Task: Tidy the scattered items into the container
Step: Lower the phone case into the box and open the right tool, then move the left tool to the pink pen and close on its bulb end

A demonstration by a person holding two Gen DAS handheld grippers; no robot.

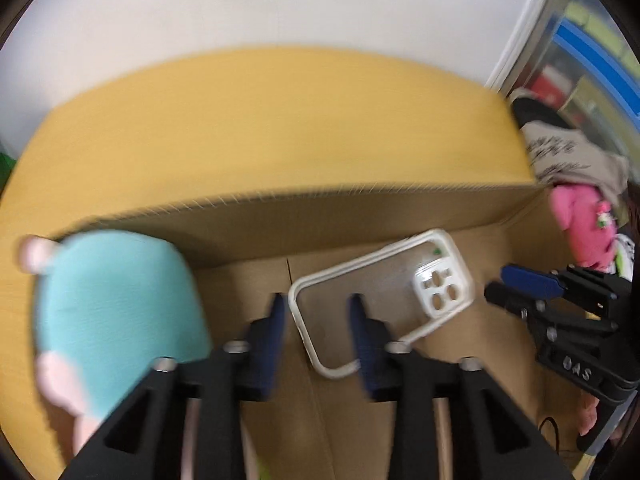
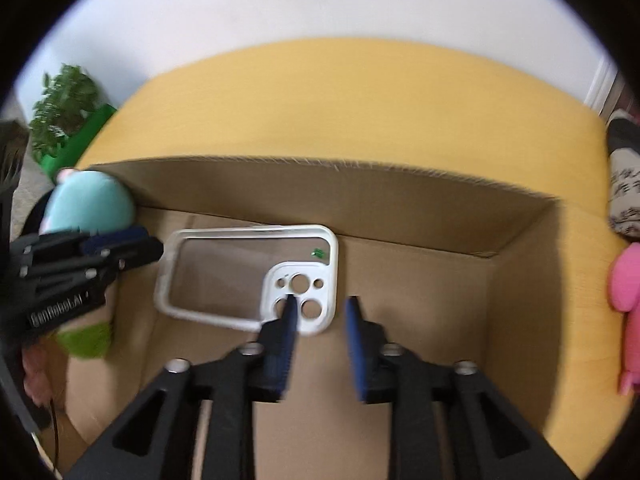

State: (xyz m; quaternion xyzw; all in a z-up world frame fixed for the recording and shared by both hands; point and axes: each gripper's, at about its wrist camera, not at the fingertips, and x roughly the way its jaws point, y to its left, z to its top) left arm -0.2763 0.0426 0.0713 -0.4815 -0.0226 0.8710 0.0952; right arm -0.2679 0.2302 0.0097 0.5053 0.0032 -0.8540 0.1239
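Observation:
An open cardboard box (image 1: pixel 320 220) stands on a yellow table (image 1: pixel 260 120). A clear phone case with a white rim (image 1: pixel 384 296) lies inside it on the box floor. My left gripper (image 1: pixel 318 304) hovers open over the case's near end, and its pads do not touch the case. My right gripper (image 2: pixel 320 302) is open too, just above the camera-cutout corner of the phone case (image 2: pixel 248 276). A teal plush (image 1: pixel 116 304) sits at the box's left edge; whether it is inside I cannot tell. The right gripper (image 1: pixel 496 284) also shows at the right of the left wrist view.
A pink plush toy (image 2: pixel 628 280) lies on the table right of the box, with a grey printed cloth (image 2: pixel 628 200) behind it. A green soft item (image 2: pixel 86 340) shows at the box's left side. A potted plant (image 2: pixel 64 100) stands at the far left.

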